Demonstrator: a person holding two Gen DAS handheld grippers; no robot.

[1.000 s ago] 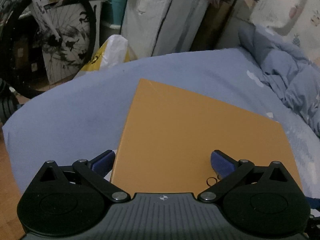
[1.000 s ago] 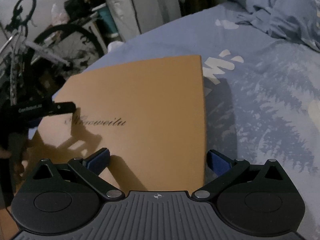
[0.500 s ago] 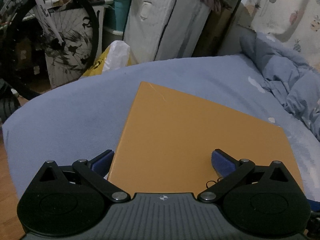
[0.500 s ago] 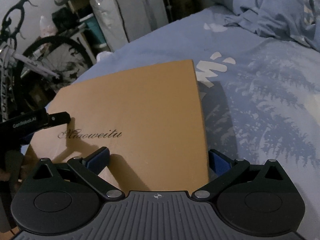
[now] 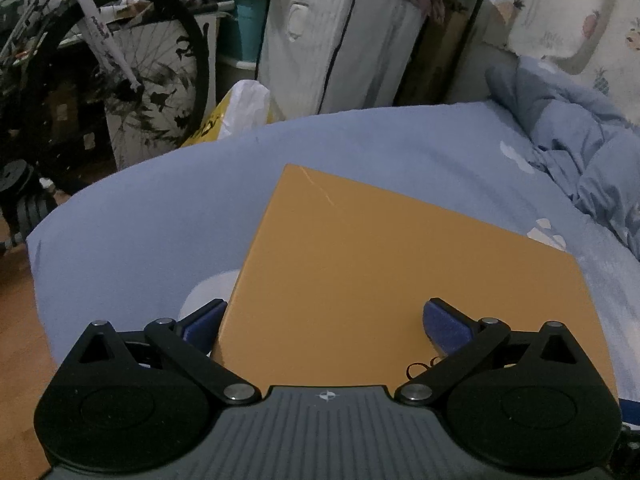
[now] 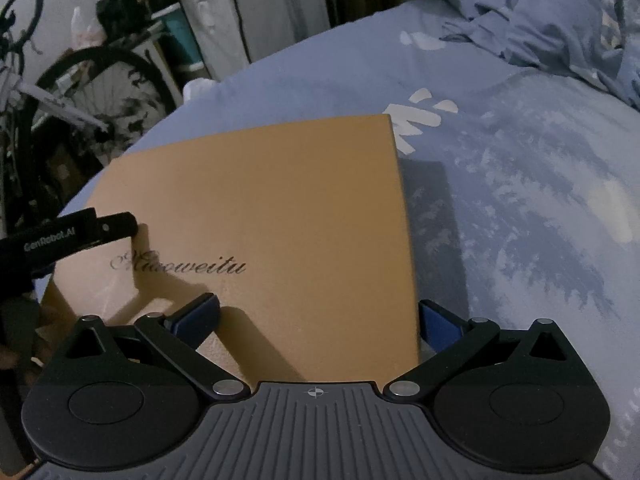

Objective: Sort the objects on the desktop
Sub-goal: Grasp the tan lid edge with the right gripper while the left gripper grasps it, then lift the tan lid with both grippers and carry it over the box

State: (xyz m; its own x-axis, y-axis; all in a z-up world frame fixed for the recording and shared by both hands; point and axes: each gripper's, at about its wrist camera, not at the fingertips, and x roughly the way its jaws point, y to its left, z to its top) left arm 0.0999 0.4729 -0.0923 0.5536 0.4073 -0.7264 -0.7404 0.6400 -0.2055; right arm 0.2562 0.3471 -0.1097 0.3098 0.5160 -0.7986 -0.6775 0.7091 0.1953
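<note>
While both tongs stand wide apart, the orange box [image 5: 400, 280] lies flat on the blue bed [image 5: 160, 220], its lid showing dark script lettering [image 6: 180, 266] in the right wrist view. The left tongs [image 5: 324, 316] straddle one edge of the box, one blue pad [image 5: 204, 318] just beside the box's side wall and the other over the lid. The right tongs [image 6: 318, 316] straddle the opposite edge of the box, one pad [image 6: 434, 326] beside the box's wall and the other over the lid. Neither pair grips anything. Beyond the box, a rumpled blue quilt [image 5: 580, 160] lies on the bed. Past the bed's edge, farther from the box, stand a bicycle [image 5: 132, 76] and a yellow-and-white plastic bag [image 5: 236, 114].
</note>
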